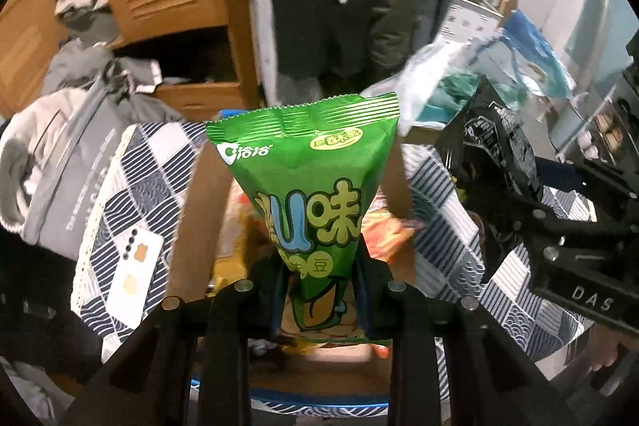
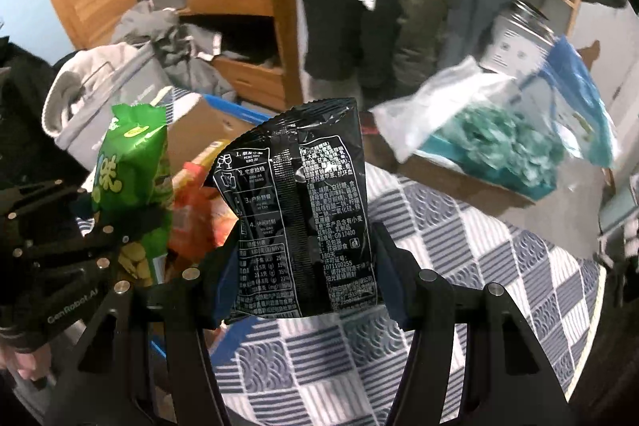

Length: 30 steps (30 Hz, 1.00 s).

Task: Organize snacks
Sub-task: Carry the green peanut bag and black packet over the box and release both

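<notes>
Checkered bedspread point(image 2: 459, 246), left gripper point(image 1: 319, 286) pinching green packet point(image 1: 307, 178), right gripper point(image 2: 303, 274) pinching black packet point(image 2: 303, 210)

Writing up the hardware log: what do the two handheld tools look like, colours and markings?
Both are matte black angular frames with round silver bolt heads and blue pads on the finger insides. The right tool, seen from the left wrist, bears white "DAS" lettering; the left tool, seen from the right wrist, reads "GenRobot.AI". No cables visible.
</notes>
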Each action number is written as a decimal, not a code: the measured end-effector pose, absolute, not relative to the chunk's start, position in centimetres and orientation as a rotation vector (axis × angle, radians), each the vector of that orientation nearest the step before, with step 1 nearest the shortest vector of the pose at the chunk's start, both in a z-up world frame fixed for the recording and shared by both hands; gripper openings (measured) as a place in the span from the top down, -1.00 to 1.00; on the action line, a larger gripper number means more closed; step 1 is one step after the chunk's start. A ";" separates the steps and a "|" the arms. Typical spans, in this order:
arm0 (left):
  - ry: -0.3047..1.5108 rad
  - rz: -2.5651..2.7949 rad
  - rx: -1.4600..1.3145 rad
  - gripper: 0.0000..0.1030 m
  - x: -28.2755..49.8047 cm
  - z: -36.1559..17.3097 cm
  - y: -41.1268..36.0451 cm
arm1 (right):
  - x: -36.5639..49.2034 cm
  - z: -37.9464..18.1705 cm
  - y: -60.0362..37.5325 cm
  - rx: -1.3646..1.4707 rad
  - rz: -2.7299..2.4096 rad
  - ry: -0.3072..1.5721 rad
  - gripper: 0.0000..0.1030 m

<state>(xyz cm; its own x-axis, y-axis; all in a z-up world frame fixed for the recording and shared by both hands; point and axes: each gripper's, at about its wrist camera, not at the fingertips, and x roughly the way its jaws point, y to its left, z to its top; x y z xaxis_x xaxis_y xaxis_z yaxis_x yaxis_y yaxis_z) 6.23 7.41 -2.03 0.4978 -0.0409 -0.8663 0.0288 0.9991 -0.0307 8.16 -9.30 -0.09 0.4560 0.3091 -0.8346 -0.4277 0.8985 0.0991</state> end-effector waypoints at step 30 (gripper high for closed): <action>1.104 0.121 -0.122 -0.04 6.2 -4.8 14.4 | 12.0 -3.1 -0.3 -0.154 0.502 1.066 -0.39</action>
<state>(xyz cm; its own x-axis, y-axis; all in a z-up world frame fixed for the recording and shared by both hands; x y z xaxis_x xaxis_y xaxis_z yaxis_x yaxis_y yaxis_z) 6.24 14.44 -4.78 0.4447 0.0369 -0.8949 -0.1585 0.9866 -0.0381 11.97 -0.28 -3.09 0.3838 0.3194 -0.8664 -0.4649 0.8775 0.1175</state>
